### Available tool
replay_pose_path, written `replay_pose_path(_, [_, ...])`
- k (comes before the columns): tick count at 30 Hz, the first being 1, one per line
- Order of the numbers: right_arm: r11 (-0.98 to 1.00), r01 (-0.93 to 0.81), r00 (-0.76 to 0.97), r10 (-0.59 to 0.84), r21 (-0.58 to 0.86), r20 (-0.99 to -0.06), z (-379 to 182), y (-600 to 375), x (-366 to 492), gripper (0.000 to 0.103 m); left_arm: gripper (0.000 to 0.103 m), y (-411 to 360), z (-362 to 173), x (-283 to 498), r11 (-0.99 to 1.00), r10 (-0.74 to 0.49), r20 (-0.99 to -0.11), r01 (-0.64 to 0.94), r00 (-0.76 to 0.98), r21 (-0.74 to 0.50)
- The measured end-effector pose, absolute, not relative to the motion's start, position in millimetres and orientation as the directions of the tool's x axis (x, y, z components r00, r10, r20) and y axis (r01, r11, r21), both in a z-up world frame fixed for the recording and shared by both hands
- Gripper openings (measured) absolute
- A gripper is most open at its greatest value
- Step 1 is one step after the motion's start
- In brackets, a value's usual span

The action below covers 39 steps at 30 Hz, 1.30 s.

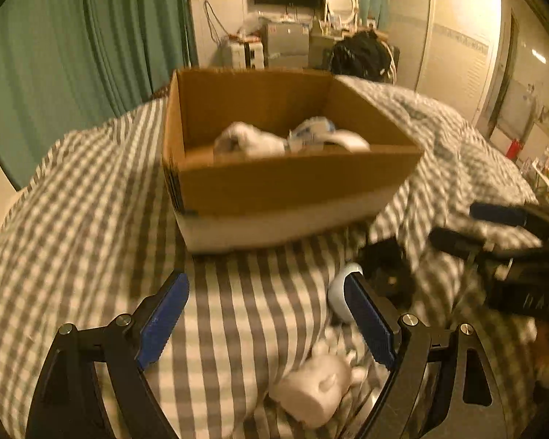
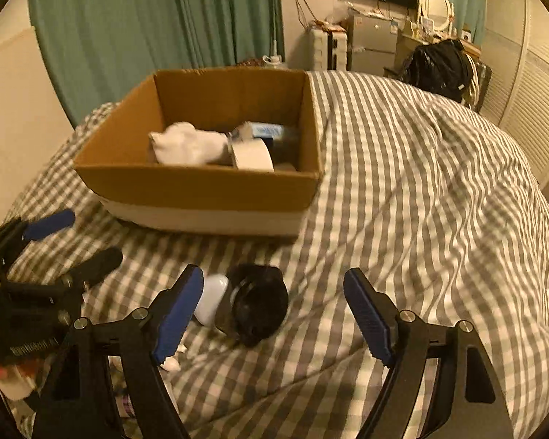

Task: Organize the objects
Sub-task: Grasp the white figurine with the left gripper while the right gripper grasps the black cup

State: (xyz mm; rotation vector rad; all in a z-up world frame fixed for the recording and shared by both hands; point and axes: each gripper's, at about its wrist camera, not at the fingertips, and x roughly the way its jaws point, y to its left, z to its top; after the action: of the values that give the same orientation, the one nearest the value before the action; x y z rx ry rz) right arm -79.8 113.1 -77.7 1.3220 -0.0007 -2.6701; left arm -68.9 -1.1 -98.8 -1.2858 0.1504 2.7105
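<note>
Left hand-held gripper wide open, empty, right hand-held gripper wide open, empty, above black object on bed, cardboard box beyond

It is a home bedroom: a bed with a grey checked cover fills the view, green curtains hang at 11 o'clock, a wardrobe at 2 o'clock
</note>
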Motion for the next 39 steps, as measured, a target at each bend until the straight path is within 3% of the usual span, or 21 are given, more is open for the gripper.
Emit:
replay_pose_path(13, [-0.993,0.094,-0.569,-0.114,0.074,-0.814,-91,121,-74,0.079,0.089,18,-140,-37,-0.968,0.138,-0.84,-0.252,-0.525,-0.002])
replay_pose_path(20, [-0.99,0.097,-0.563,-0.137,0.1,-0.815,-91,121,-73,0.079,0.089,36,-164,-28,-0.943,0.11,-0.861,-0.327,-0.496,0.068])
replay_pose_path(22, [-0.99,0.094,-0.562,-0.14,0.105,-0.815,-91,121,-73,0.079,0.085,39,-167,-24,-0.934,0.122,-0.863,-0.352,-0.491,0.068])
replay_pose_path(23, [-0.99,0.093,-0.562,-0.141,0.107,-0.815,-91,122,-73,0.079,0.077,40,-168,-22,-0.93,0.124,-0.864,-0.36,-0.488,0.069])
replay_pose_path(28, [-0.988,0.084,-0.558,-0.153,0.129,-0.816,-93,124,-74,0.079,0.075,39,-168,-22,-0.926,0.15,-0.871,-0.374,-0.468,0.042])
replay_pose_path(29, [-0.988,0.082,-0.557,-0.156,0.132,-0.816,-93,124,-74,0.079,0.059,38,-167,-23,-0.929,0.152,-0.871,-0.368,-0.466,0.035])
replay_pose_path(39, [-0.986,0.078,-0.559,-0.166,0.148,-0.812,-92,125,-72,0.079,0.06,26,-129,-27,-0.936,0.211,-0.854,-0.349,-0.476,-0.037])
